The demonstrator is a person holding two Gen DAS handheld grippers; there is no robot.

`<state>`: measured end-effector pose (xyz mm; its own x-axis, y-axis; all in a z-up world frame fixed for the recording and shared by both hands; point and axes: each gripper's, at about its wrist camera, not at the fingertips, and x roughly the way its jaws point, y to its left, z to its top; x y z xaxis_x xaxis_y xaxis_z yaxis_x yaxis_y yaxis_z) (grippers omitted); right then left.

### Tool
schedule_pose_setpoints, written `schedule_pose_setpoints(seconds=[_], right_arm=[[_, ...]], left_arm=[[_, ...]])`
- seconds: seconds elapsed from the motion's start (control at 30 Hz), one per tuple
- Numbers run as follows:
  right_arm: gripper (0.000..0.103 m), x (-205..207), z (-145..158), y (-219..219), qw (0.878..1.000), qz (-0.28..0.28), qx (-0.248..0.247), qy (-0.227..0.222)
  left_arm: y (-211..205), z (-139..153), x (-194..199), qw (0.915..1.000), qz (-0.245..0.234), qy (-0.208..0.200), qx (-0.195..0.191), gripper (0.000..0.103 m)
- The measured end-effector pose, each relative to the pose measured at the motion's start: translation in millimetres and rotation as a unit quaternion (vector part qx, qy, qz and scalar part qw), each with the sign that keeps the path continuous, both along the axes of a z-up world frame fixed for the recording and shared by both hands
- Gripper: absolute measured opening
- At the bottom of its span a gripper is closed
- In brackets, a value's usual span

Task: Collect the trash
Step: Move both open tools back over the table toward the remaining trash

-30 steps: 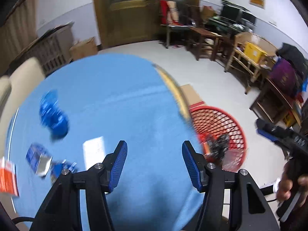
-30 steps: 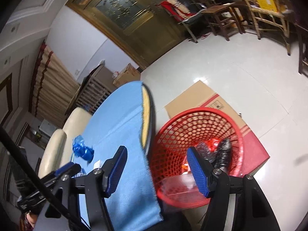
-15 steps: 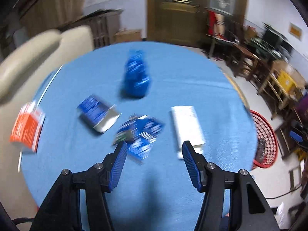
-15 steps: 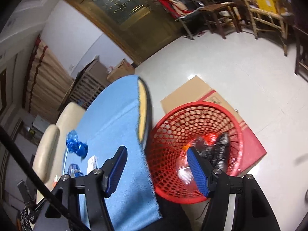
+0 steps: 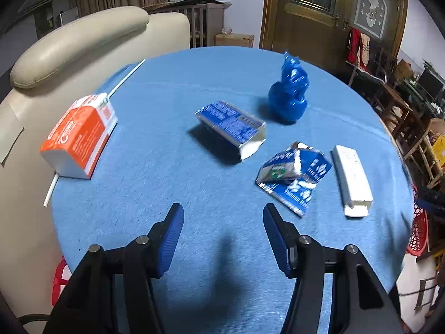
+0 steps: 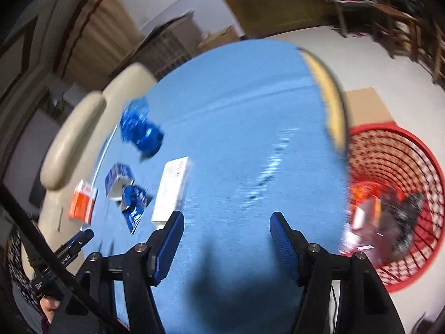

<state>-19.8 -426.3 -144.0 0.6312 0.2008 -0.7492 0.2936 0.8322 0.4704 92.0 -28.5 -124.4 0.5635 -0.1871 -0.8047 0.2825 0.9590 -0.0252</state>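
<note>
1. Two views split the scene: only the right wrist view shows the inside of the red mesh basket [image 6: 417, 167] at right, with blurred trash in it; the left wrist view shows just its rim at the right edge.
2. Left tongs [image 5: 222, 236] stand wide and empty above the blue bench [image 5: 194, 83]; right tongs [image 6: 225, 239] likewise gape with nothing between them.
3. Above the left tongs lie a crumpled blue wrapper [image 5: 292, 175] up and right, a blue carton [image 5: 232, 128] in the centre, an orange carton [image 5: 79, 136] at left, a white box [image 5: 351, 179] at right, and a twisted blue bag [image 5: 289, 91] at upper right.
4. All five pieces sit apart from the tongs, untouched.
</note>
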Motion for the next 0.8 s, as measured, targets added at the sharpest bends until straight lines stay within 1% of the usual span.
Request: schedule_pose_setpoints(seconds=[0.13, 0.23, 0.3, 0.43, 0.53, 0.63, 0.7, 0.73, 0.77, 0.8], right_arm=[[0.068, 35, 4, 39, 0.999, 0.047, -0.012, 0.007], [0.068, 58, 7, 67, 0.996, 0.082, -0.032, 0.013], [0.068, 70, 2, 79, 0.995, 0.085, -0.047, 0.024], [0.068, 92, -12, 87, 0.995, 0.073, -0.043, 0.055], [0.068, 105, -20, 97, 0.992, 0.078, -0.063, 0.072], [0.068, 118, -29, 109, 0.988, 0.076, -0.097, 0.097], [0.064, 121, -31, 113, 0.986, 0.075, -0.116, 0.094], [0.059, 122, -32, 117, 0.983, 0.080, -0.131, 0.097], [0.049, 122, -31, 120, 0.981, 0.083, -0.146, 0.095], [0.049, 122, -32, 122, 0.979, 0.089, -0.154, 0.094]], left_arm=[[12, -11, 0, 1.0000, -0.004, -0.001, 0.007, 0.060], [22, -14, -2, 1.0000, -0.001, -0.001, 0.009, 0.060], [31, -15, -3, 1.0000, 0.005, -0.001, 0.005, 0.060], [45, -21, -6, 0.9999, 0.012, 0.000, 0.005, 0.060], [52, -26, -7, 0.9998, 0.016, 0.003, 0.010, 0.060], [52, -26, -6, 0.9999, 0.014, 0.004, 0.005, 0.060], [48, -22, -4, 1.0000, 0.006, 0.002, -0.001, 0.060], [45, -20, -4, 1.0000, 0.000, 0.001, -0.002, 0.060], [40, -18, -3, 1.0000, -0.009, 0.000, -0.003, 0.060], [33, -15, -1, 0.9998, -0.021, -0.001, -0.003, 0.060]])
